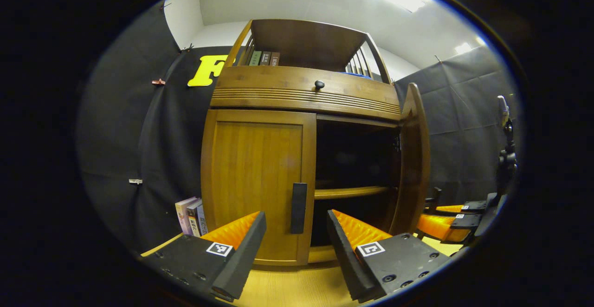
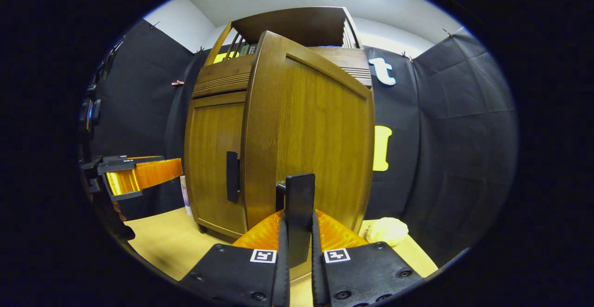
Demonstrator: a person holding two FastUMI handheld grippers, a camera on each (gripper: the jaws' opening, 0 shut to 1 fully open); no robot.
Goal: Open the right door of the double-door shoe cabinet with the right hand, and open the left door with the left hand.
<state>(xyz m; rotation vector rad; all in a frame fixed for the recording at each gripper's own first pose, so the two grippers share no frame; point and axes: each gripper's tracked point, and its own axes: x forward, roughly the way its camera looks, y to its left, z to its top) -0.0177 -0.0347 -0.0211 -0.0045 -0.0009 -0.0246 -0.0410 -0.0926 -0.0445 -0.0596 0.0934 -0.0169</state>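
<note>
Satin-sheen wooden shoe cabinet (image 1: 260, 167), matt dark door handle (image 1: 299, 207), smooth pale wooden table (image 2: 162, 242), matt black cloth wall (image 2: 445, 149)

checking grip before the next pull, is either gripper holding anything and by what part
The right gripper is clamped on the open right door's handle, near its lower end. The left gripper is open and holds nothing.

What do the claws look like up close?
Each claw, left claw and right claw, has two wedge-shaped fingers with ribbed inner faces. They sit on flat dark plates dotted with screws. Each plate carries a small square black-and-white marker.
</note>
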